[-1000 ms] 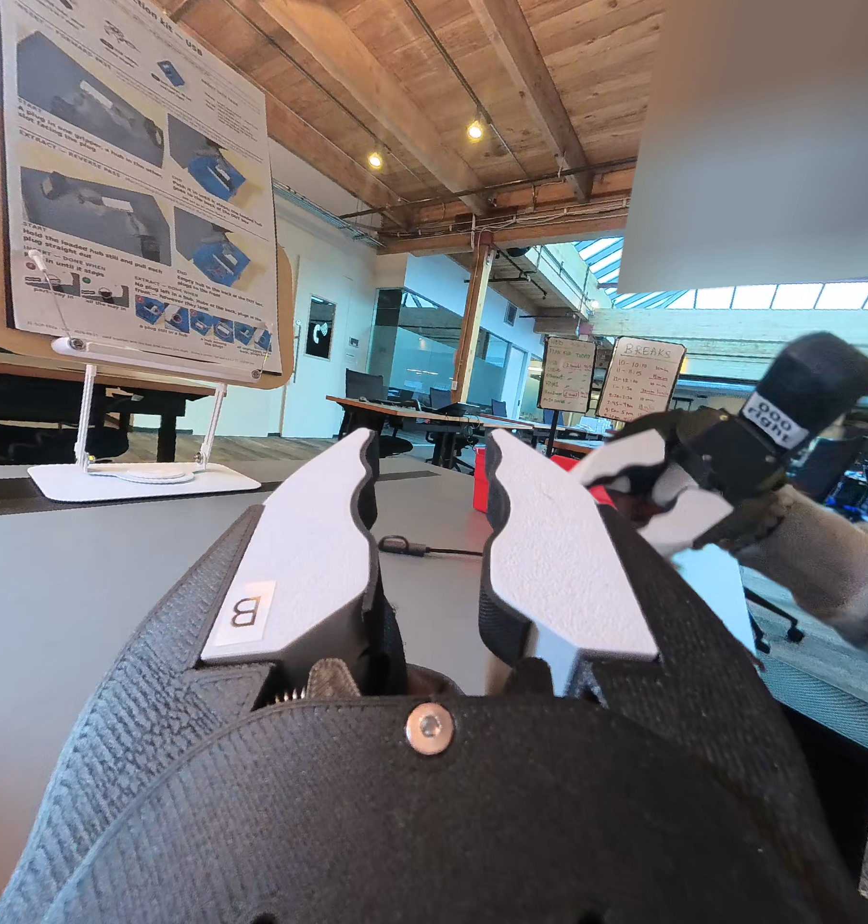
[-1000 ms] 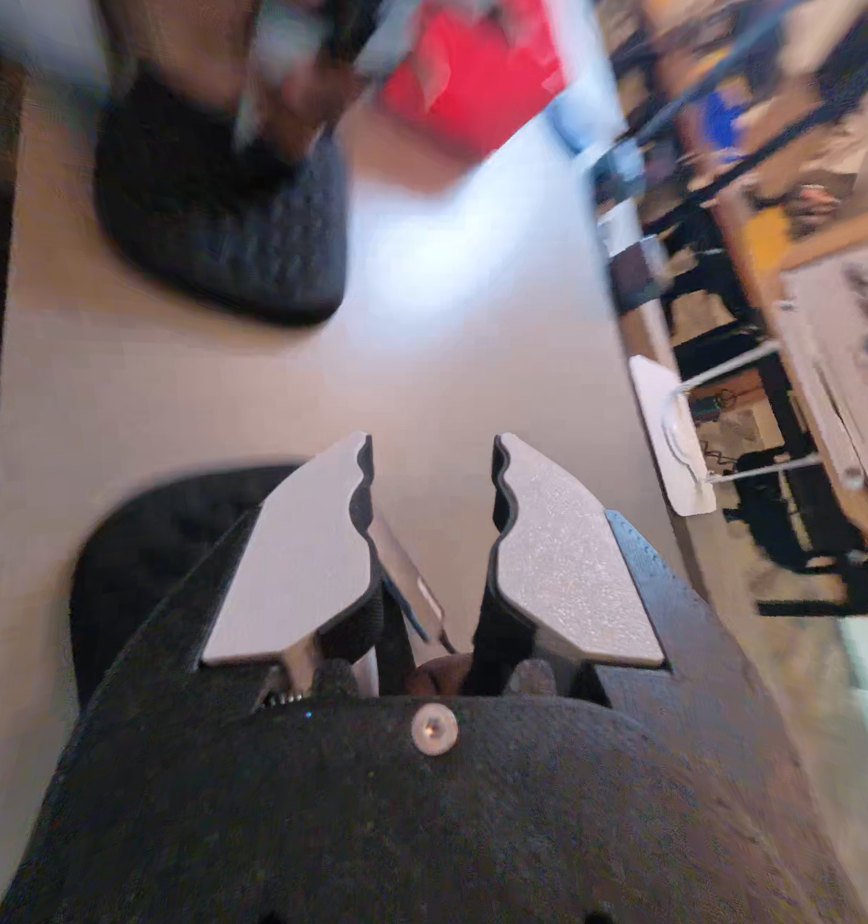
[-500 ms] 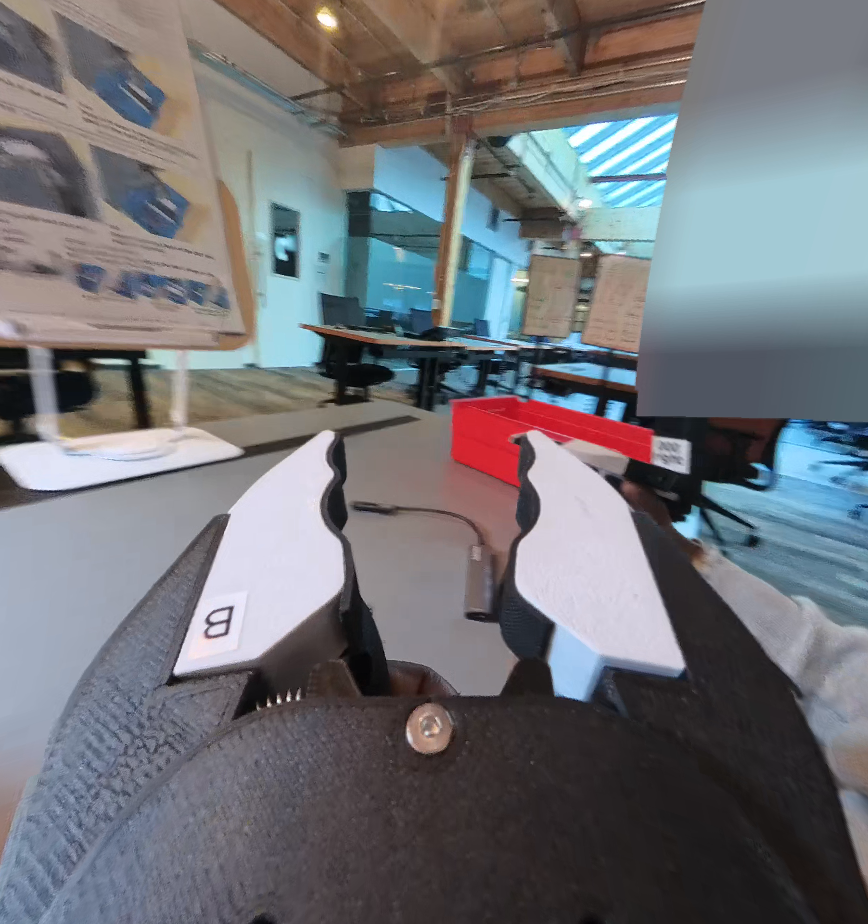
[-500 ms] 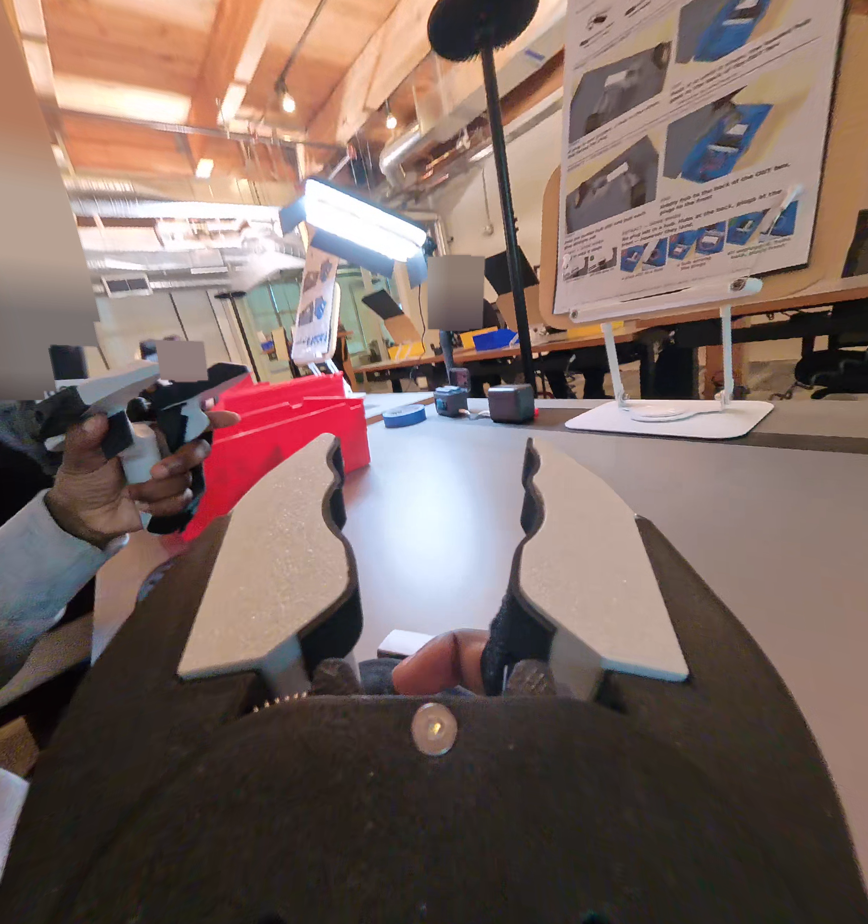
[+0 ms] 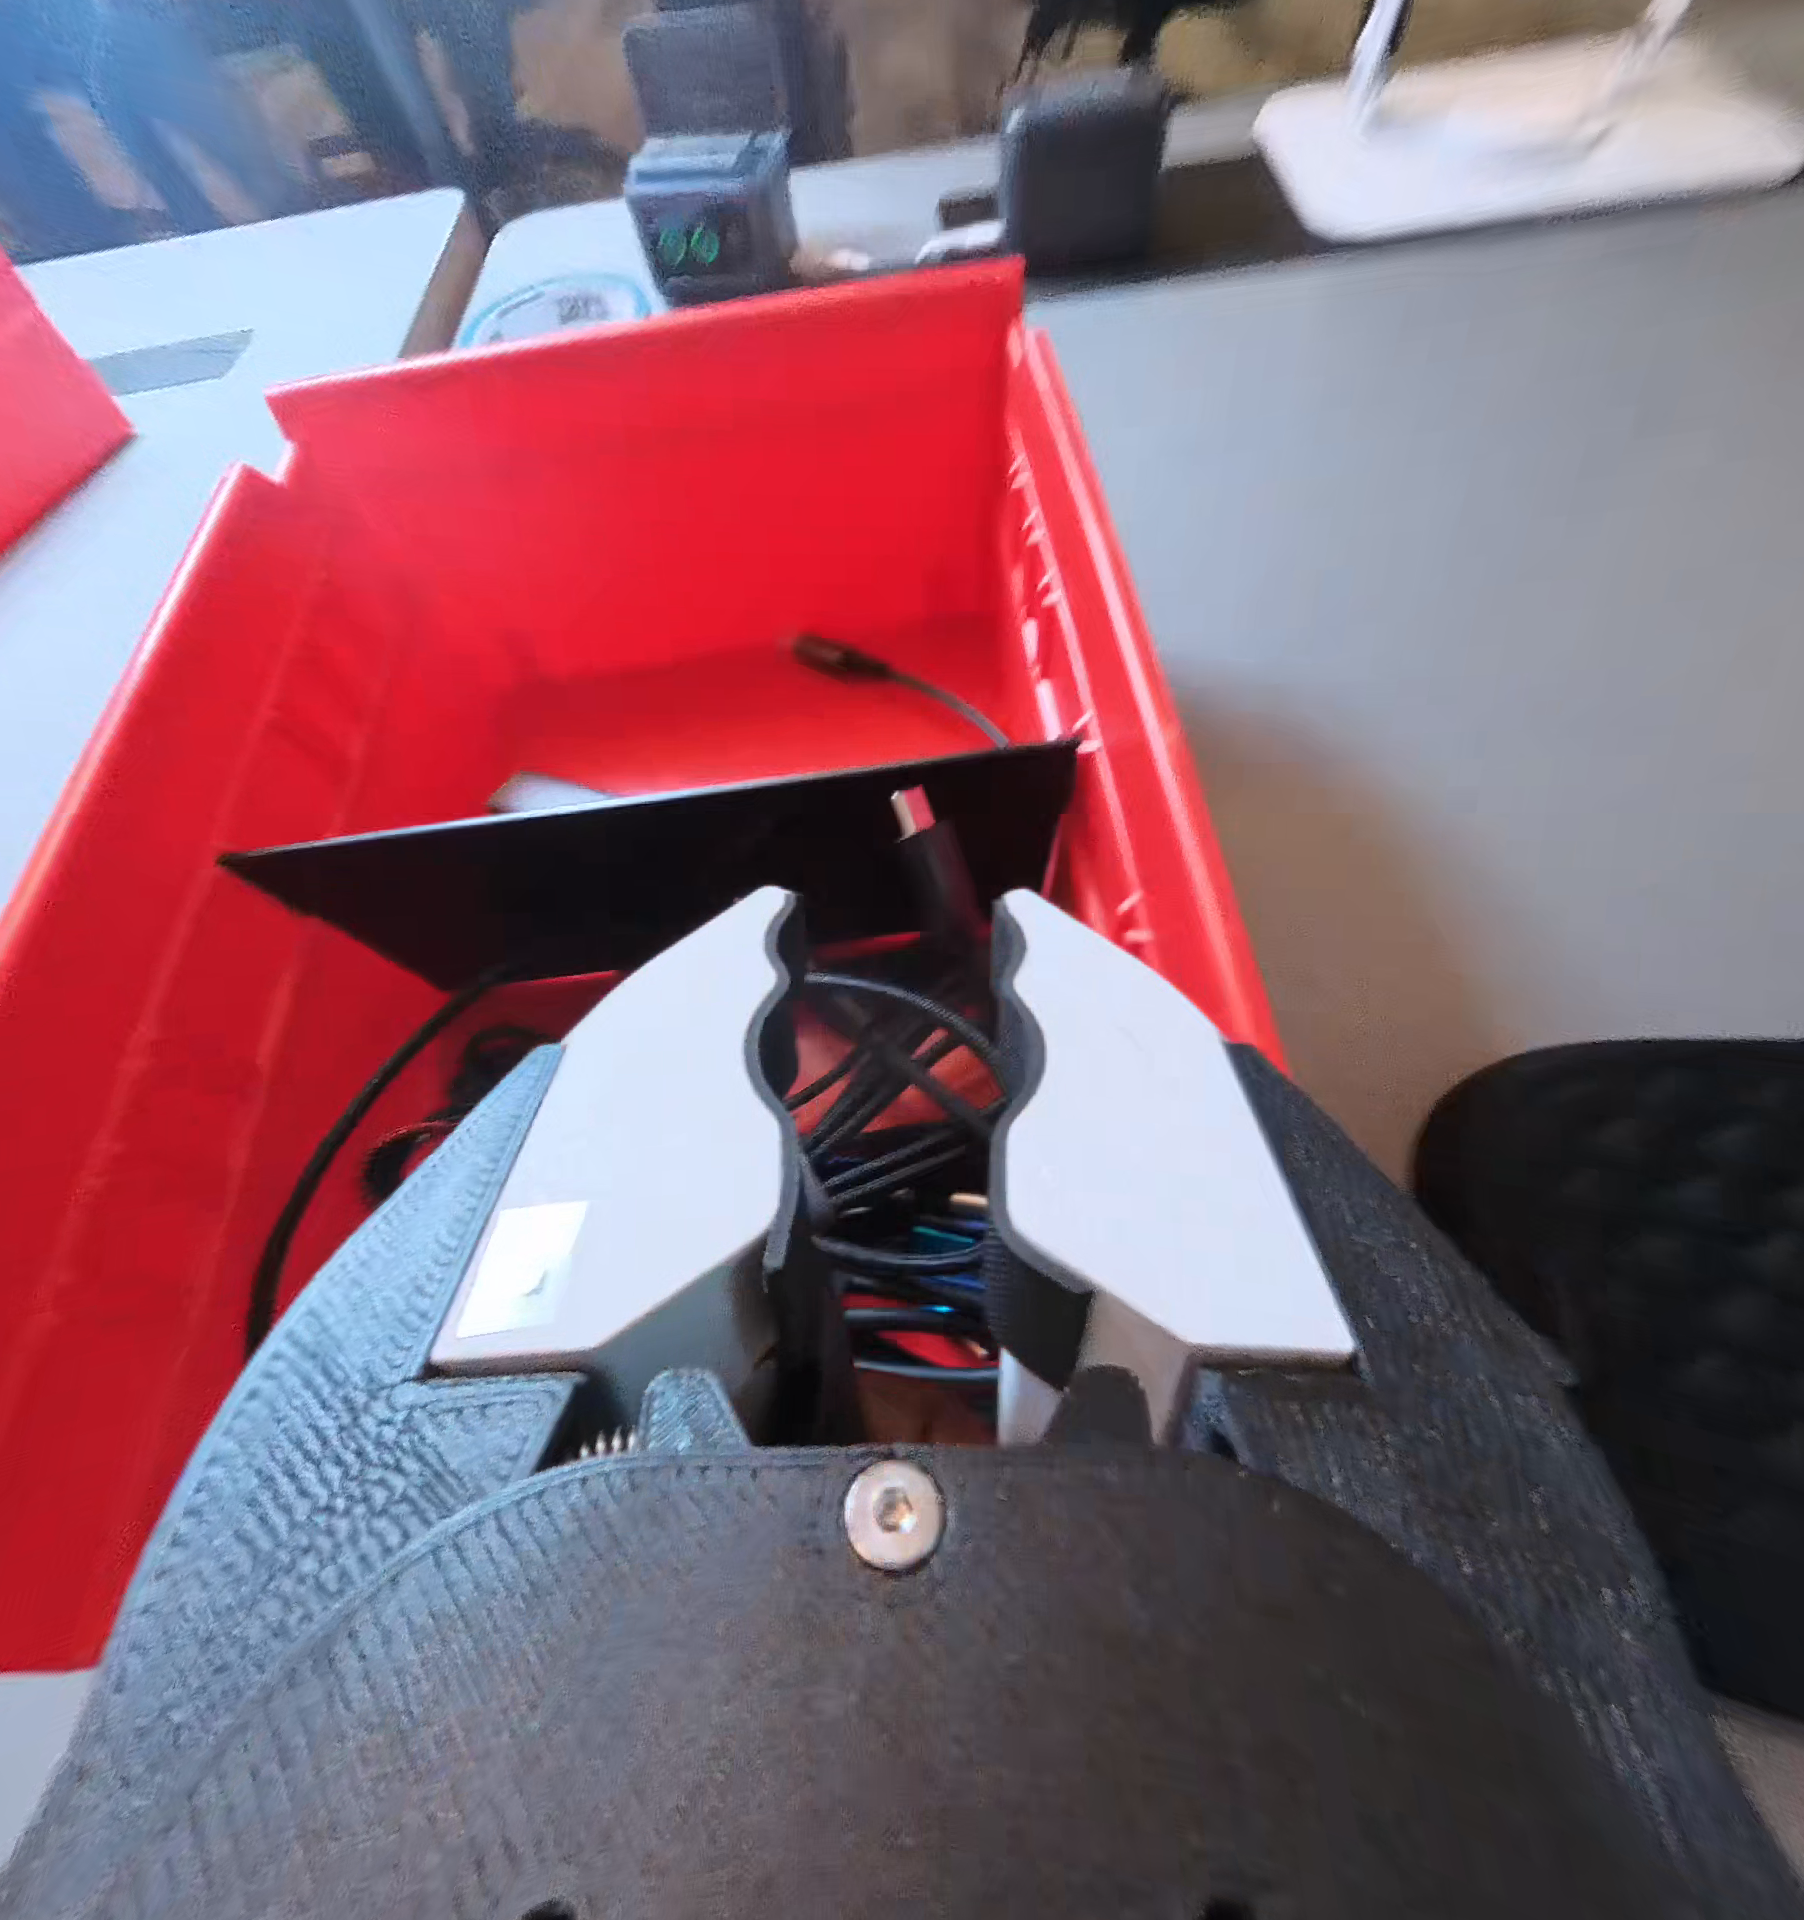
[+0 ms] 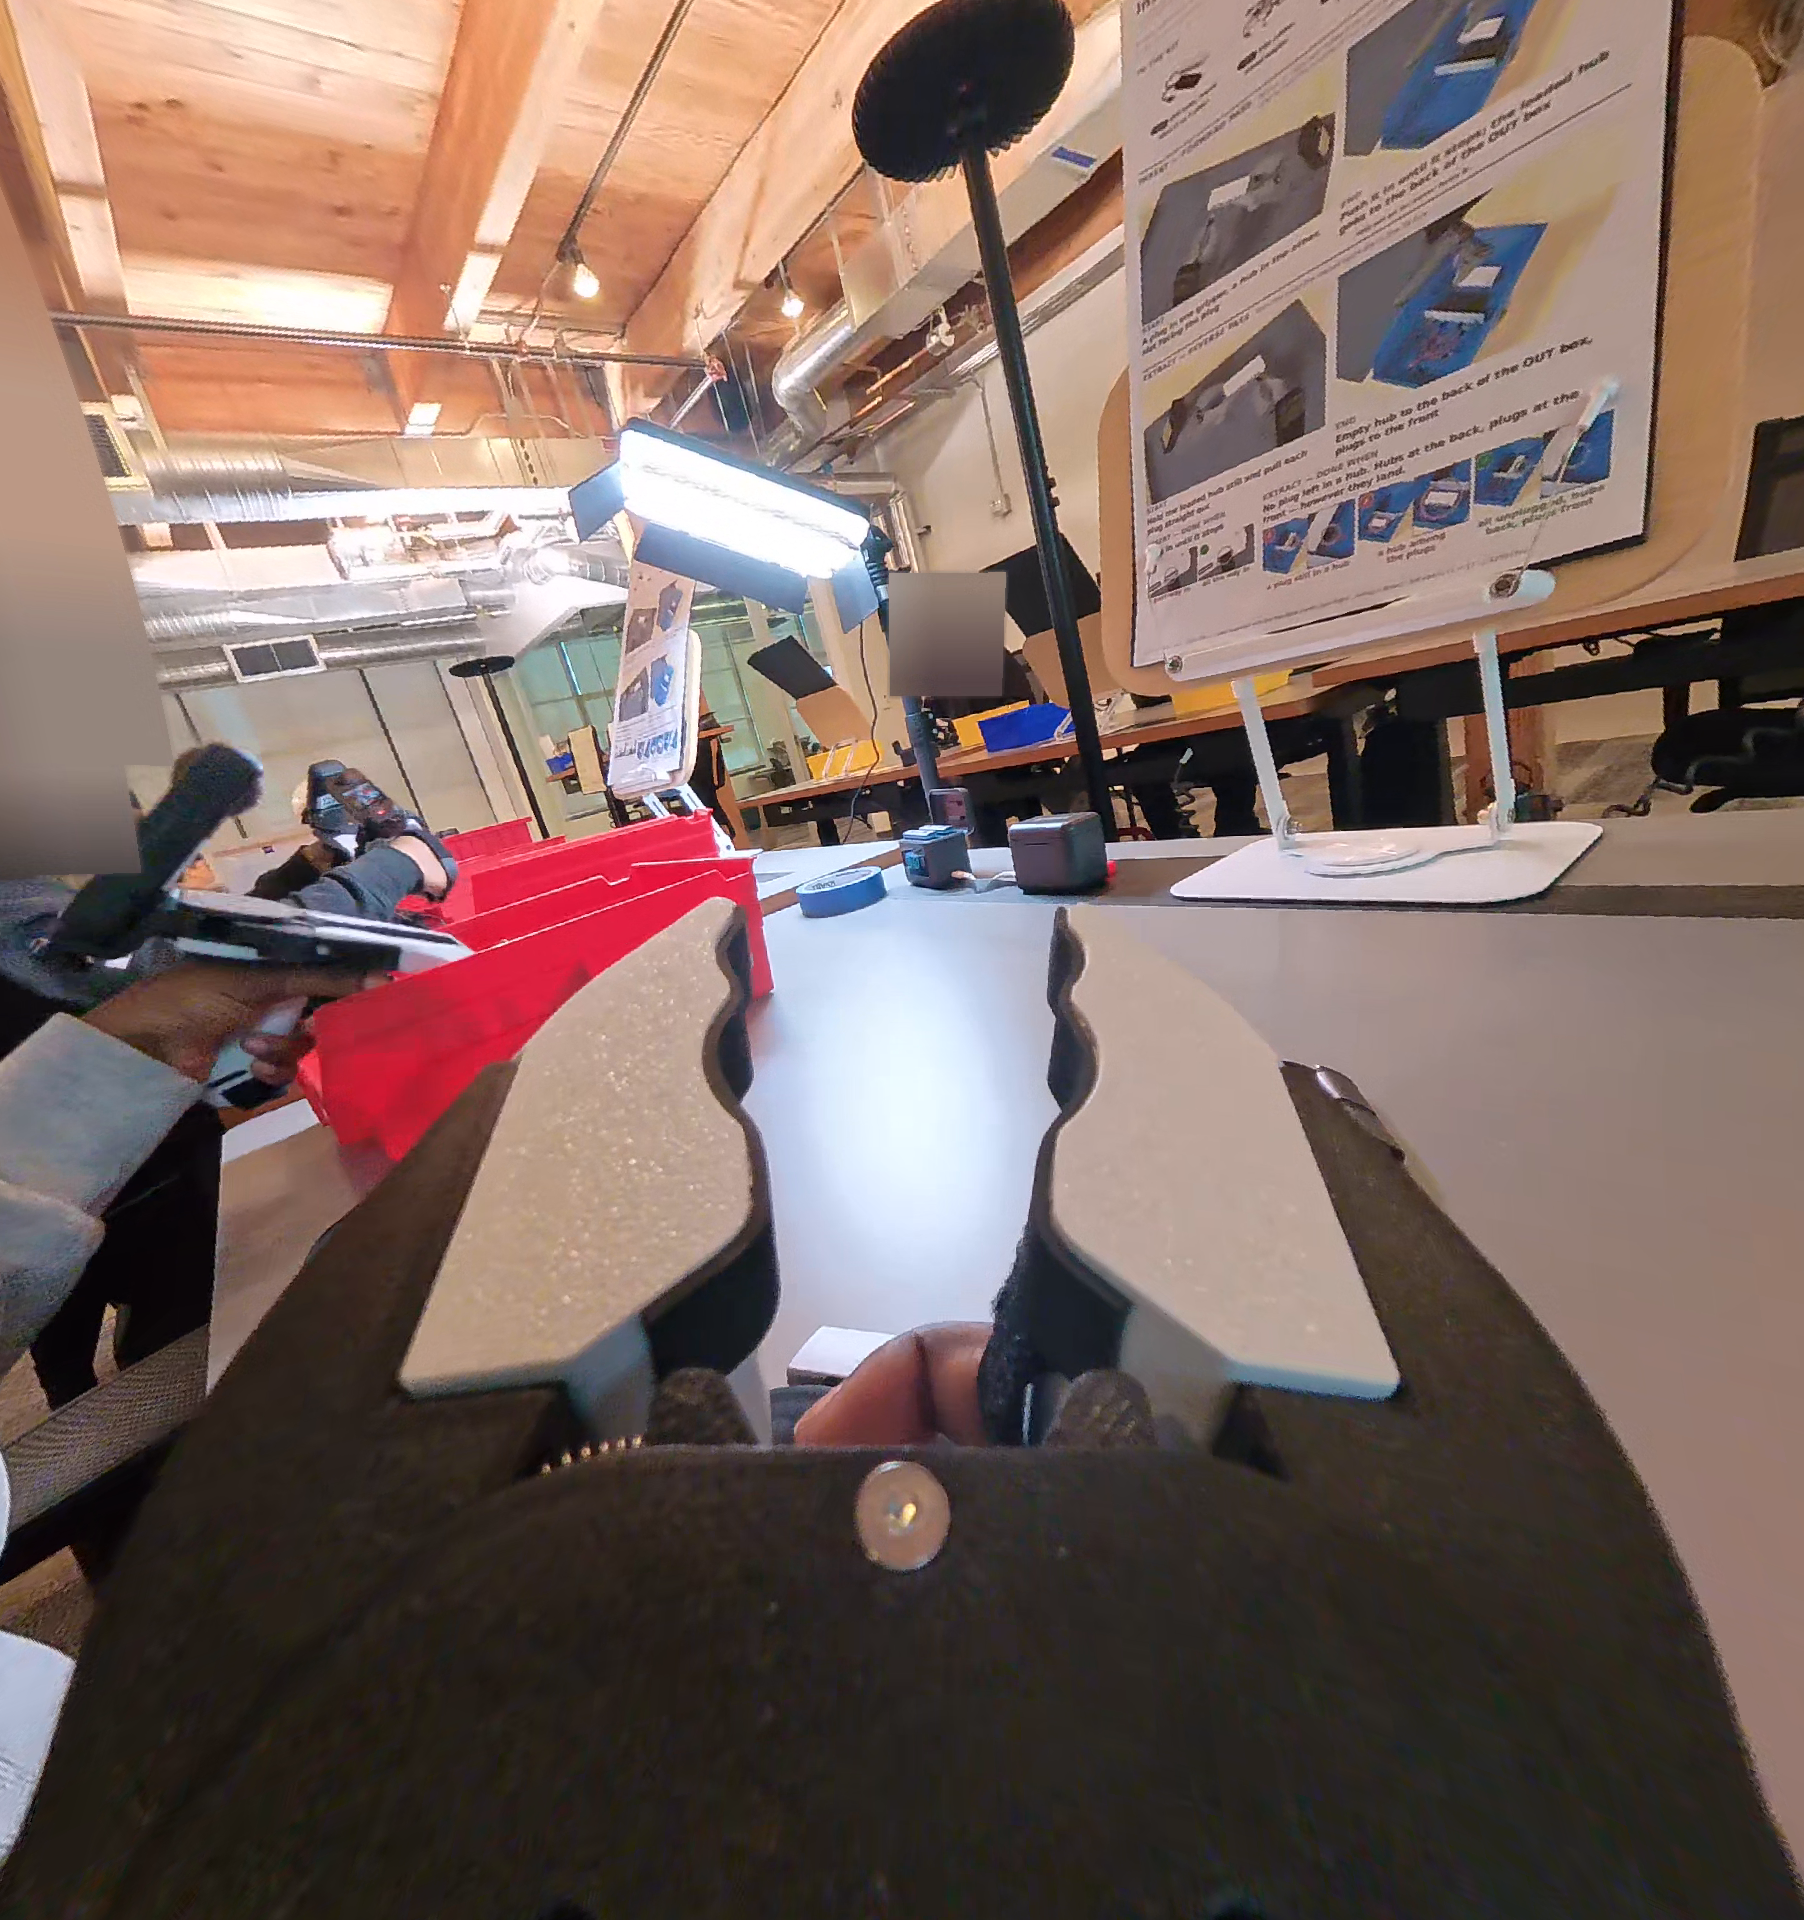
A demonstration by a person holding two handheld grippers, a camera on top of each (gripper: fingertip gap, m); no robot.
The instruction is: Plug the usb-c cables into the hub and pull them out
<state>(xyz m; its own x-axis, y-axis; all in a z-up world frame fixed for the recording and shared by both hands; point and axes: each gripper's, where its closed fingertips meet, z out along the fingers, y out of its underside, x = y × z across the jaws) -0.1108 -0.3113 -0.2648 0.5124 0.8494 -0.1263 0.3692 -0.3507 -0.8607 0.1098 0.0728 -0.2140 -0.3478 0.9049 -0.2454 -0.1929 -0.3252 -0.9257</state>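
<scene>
the left hand-held gripper [image 5: 893, 935] hangs released over the red bin [image 5: 659, 499], above tangled usb-c cables [image 5: 898, 1122] in front of a black divider [image 5: 607, 862]; clenching there could snag several cables at once. the right hand-held gripper [image 6: 893, 966] is released, holding nothing, over the bare grey desk [image 6: 1500, 1091] in an open office with wooden ceiling beams.

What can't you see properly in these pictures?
- Left wrist view: the cable pile in the red bin is mostly hidden behind the left claw, so it can't be counted.
- Left wrist view: a pale thing is mostly hidden by the black divider.
- Left wrist view: the far gadgets are blurred.
- Right wrist view: the bin's inside is hidden by its red wall; no hub shows.
</scene>
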